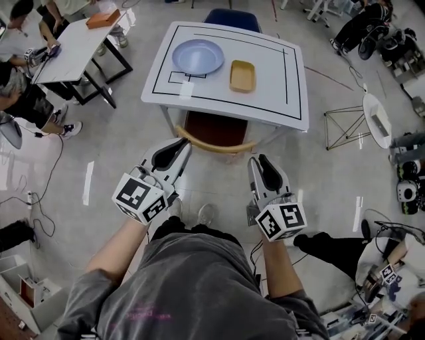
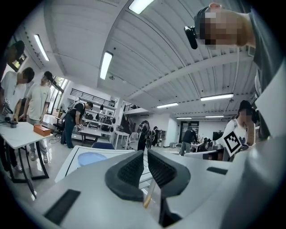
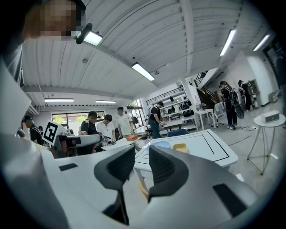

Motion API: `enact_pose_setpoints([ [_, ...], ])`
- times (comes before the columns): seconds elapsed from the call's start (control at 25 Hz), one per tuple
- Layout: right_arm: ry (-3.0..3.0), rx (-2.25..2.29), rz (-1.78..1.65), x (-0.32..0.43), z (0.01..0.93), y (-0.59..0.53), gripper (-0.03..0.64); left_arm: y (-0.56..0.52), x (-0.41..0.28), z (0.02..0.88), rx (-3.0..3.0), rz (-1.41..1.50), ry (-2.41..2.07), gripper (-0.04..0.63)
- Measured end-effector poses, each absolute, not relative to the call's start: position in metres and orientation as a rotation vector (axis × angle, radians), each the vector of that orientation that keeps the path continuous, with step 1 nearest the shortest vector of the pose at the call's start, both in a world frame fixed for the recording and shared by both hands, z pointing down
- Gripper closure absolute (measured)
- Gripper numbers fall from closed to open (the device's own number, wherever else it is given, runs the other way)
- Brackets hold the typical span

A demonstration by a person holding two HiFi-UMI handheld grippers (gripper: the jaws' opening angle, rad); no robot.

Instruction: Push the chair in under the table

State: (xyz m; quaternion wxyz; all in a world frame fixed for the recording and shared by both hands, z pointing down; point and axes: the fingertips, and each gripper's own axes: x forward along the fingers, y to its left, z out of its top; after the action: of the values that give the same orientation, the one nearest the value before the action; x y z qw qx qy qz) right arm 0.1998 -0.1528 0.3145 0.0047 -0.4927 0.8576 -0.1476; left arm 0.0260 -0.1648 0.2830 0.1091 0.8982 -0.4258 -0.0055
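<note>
The chair (image 1: pixel 216 129) has a dark red-brown seat and a curved tan wooden back (image 1: pixel 219 147). It stands tucked under the near edge of the white table (image 1: pixel 292 99). My left gripper (image 1: pixel 180 143) hovers at the left end of the chair back with its jaws nearly together and nothing between them; whether it touches the back does not show. My right gripper (image 1: pixel 260 159) is just right of the back's right end, jaws apart and empty. In the left gripper view the left gripper (image 2: pixel 145 154) has a strip of the wooden back (image 2: pixel 149 197) below it. The right gripper (image 3: pixel 142 152) likewise has the wooden back (image 3: pixel 143 190) below it.
On the table lie a blue plate (image 1: pixel 198 56) and a yellow tray (image 1: pixel 242 75). A blue chair (image 1: pixel 232 18) stands at its far side. A second table (image 1: pixel 73 46) with people is at upper left. A wire stand (image 1: pixel 345 126) and a round white side table (image 1: pixel 376 119) are at right.
</note>
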Motion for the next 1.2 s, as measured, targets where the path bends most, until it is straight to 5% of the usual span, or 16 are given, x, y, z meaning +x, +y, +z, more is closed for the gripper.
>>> enact_pose_setpoints([
  [1.2,2.627,-1.617,-0.256,0.106,0.237,-0.164,0.578,-0.187,-0.042,0.225,2.750,-0.127,-1.076,0.594],
])
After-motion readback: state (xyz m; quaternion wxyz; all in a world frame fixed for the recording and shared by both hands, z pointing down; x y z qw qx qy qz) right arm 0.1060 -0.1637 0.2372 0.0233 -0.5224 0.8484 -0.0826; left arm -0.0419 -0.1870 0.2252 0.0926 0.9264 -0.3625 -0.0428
